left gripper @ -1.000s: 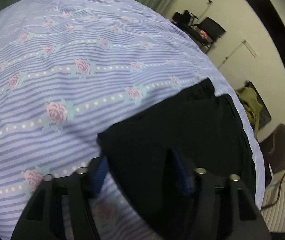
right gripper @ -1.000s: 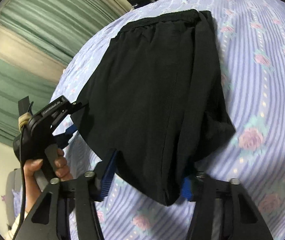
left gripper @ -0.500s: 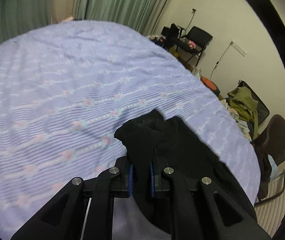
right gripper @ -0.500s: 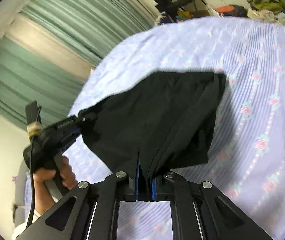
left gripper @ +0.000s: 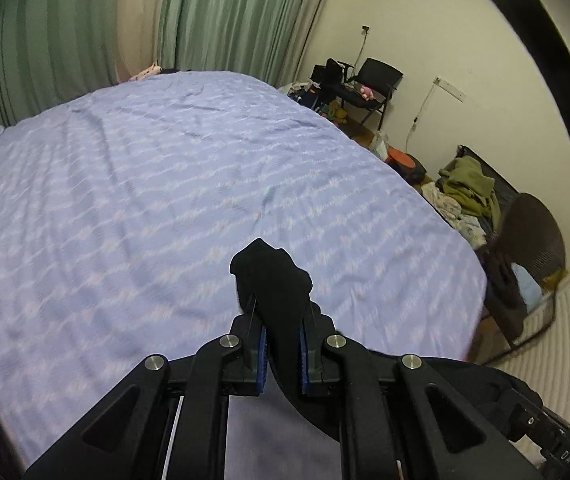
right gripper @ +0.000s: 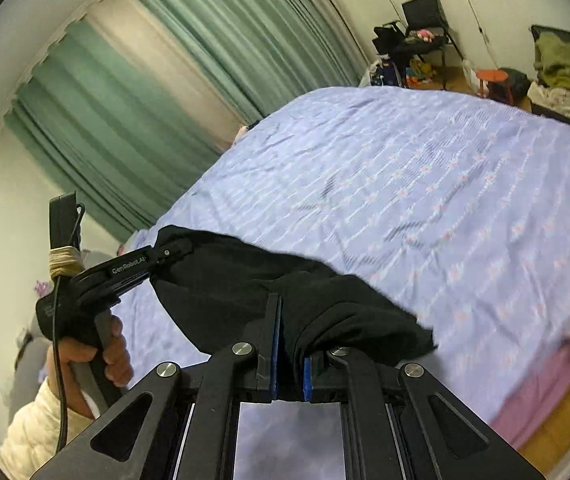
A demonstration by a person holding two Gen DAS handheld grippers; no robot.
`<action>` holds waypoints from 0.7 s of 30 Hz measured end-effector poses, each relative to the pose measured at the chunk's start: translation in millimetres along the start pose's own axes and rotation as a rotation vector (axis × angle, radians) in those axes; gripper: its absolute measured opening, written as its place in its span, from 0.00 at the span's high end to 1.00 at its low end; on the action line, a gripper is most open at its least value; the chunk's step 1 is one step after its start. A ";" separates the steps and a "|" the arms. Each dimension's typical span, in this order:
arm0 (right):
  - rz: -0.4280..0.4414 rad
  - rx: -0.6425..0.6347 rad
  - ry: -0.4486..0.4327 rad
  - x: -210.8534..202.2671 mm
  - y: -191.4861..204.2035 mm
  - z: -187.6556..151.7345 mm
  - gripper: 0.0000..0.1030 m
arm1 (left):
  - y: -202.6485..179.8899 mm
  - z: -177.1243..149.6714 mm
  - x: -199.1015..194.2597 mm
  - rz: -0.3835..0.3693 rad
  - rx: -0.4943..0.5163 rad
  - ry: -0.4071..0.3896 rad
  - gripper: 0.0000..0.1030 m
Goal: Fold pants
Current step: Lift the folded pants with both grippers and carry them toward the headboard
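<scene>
Hanging bunched between the two claws, the black fabric pants [right gripper: 245, 280] were lifted above the bed's lilac floral-striped sheet [right gripper: 425, 184]. The left claw [left gripper: 281, 344] pinched one black fold, the right claw [right gripper: 291, 356] another. Green pleated curtains [left gripper: 225, 16] hung behind, and a black chair [left gripper: 373, 80] stood by the wall.

**Open bed ahead, clutter along the far side**

The bed [left gripper: 145, 184] spreads wide and bare in front of both grippers, offering free passage across its lilac sheet. Obstacles stand off the mattress: green curtains [right gripper: 157, 92] behind, a black chair [left gripper: 373, 84] and heaped clothes [left gripper: 469, 188] along the wall.
</scene>
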State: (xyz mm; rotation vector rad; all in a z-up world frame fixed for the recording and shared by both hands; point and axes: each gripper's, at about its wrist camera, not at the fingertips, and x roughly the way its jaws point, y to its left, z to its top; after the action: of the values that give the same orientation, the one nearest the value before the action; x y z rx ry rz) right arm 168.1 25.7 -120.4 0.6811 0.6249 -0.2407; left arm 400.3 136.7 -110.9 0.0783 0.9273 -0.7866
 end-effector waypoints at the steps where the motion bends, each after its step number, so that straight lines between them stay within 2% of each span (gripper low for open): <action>1: 0.000 -0.007 0.001 -9.9 8.4 -6.2 0.91 | 2.3 -9.8 -18.1 -0.002 -0.002 0.005 0.88; 5: -0.004 -0.065 -0.012 -60.0 54.1 -43.2 0.91 | 14.4 -46.3 -87.5 -0.011 -0.001 0.018 0.88; 11: 0.032 -0.103 -0.003 -105.7 116.5 -88.4 0.91 | 55.4 -90.0 -182.6 -0.013 -0.055 -0.015 0.88; 16: 0.071 -0.156 -0.004 -125.5 176.4 -124.1 0.91 | 100.2 -110.0 -248.7 0.002 -0.062 -0.046 0.88; 21: 0.094 -0.202 0.000 -125.8 248.5 -162.1 0.91 | 159.9 -116.2 -303.8 0.003 -0.033 -0.069 0.88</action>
State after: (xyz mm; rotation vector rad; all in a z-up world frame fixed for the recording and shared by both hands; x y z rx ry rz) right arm 94.3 320.9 -14.3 0.5144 0.6060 -0.0884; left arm 316.8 471.2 0.8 0.0236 0.8744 -0.7658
